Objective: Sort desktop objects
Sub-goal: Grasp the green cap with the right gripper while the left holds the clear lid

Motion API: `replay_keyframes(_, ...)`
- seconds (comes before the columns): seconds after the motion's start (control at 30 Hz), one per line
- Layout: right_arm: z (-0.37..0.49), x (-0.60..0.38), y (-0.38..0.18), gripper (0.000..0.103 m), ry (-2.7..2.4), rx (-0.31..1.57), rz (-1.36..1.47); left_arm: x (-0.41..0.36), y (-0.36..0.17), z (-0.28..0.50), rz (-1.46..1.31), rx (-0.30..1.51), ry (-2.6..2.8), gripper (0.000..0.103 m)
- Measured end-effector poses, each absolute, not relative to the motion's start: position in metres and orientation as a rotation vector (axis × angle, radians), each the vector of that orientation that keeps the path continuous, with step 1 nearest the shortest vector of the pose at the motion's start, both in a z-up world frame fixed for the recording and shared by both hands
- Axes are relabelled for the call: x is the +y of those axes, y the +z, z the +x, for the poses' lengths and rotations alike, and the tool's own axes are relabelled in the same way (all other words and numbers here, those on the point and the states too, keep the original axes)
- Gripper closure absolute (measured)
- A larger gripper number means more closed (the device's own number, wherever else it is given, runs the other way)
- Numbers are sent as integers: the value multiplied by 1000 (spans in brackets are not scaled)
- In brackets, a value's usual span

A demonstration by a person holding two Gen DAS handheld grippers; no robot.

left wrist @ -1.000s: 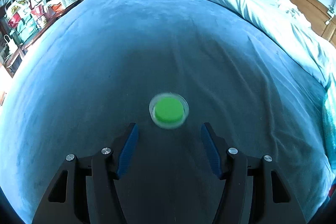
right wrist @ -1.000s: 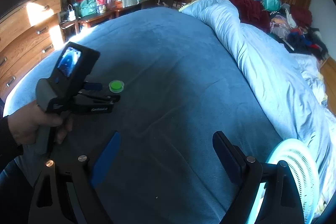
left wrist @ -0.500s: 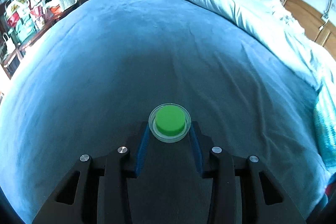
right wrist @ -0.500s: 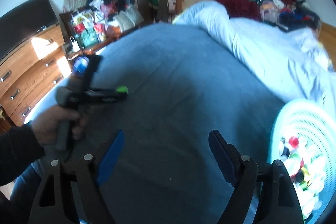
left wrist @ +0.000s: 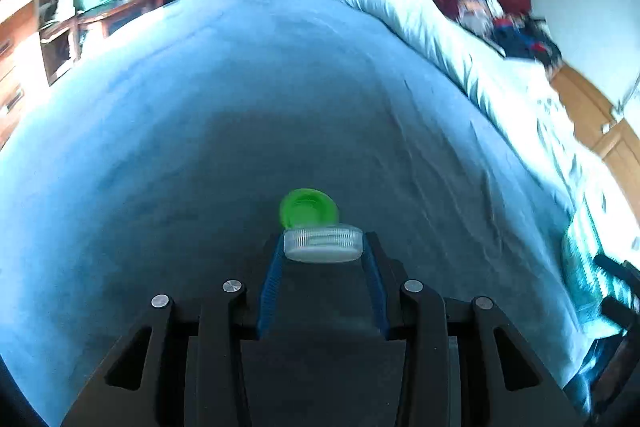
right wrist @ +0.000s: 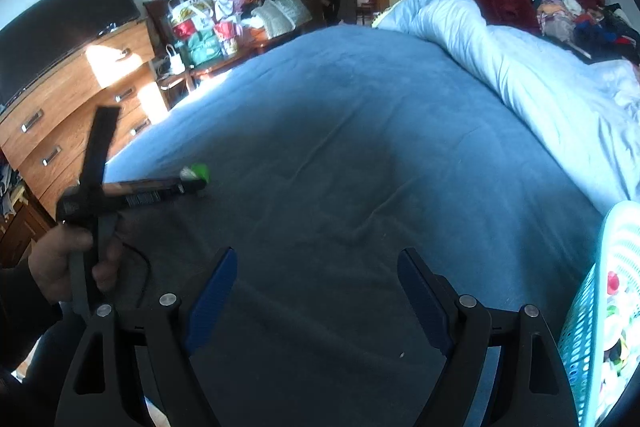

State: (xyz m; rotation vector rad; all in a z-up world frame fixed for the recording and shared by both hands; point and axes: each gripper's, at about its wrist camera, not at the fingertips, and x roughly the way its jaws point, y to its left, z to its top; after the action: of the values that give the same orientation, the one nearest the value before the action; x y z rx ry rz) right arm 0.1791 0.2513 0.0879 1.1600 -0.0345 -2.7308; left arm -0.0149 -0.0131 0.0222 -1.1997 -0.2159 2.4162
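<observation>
Left hand-held gripper (left wrist: 323,247) has just clamped the green-lidded clear jar (left wrist: 318,227), now lifted off the bed (left wrist: 280,107), tilted. Right hand-held gripper (right wrist: 316,291) open, empty. Next: white basket (right wrist: 612,267) at bed's right edge, probably.

Blue bed (right wrist: 360,131), sunlit wooden dresser (right wrist: 72,107), perhaps wardrobes behind.

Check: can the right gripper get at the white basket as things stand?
Probably yes. The right gripper stands open and empty, and the white basket sits just to its right on the blue bedspread, with nothing between them.
</observation>
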Motion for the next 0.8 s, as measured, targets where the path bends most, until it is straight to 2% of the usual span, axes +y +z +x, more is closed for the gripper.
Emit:
replay_keyframes(0.13,177,244,84,16,-2703,-30,1171,1,20,-15,-1225,-179,2322,69)
replay_keyframes(0.3,175,238,82,16,-2679,-25,1168,3,42,0,-1126,-229,2195,69)
replay_keyframes(0.6,170,234,74,16,-2651,-39,1199,0,12,16,-1222,89,2364,68)
replay_keyframes(0.67,170,230,75,16,-2646,-34,1198,9,14,18,-1205,115,2378,55)
replay_keyframes(0.73,169,227,77,16,-2644,-25,1189,15,16,20,-1176,143,2413,51)
replay_keyframes(0.77,168,225,78,16,-2644,-21,1185,17,14,19,-1181,153,2408,55)
replay_keyframes(0.8,167,224,79,16,-2643,-16,1180,17,12,19,-1191,148,2411,63)
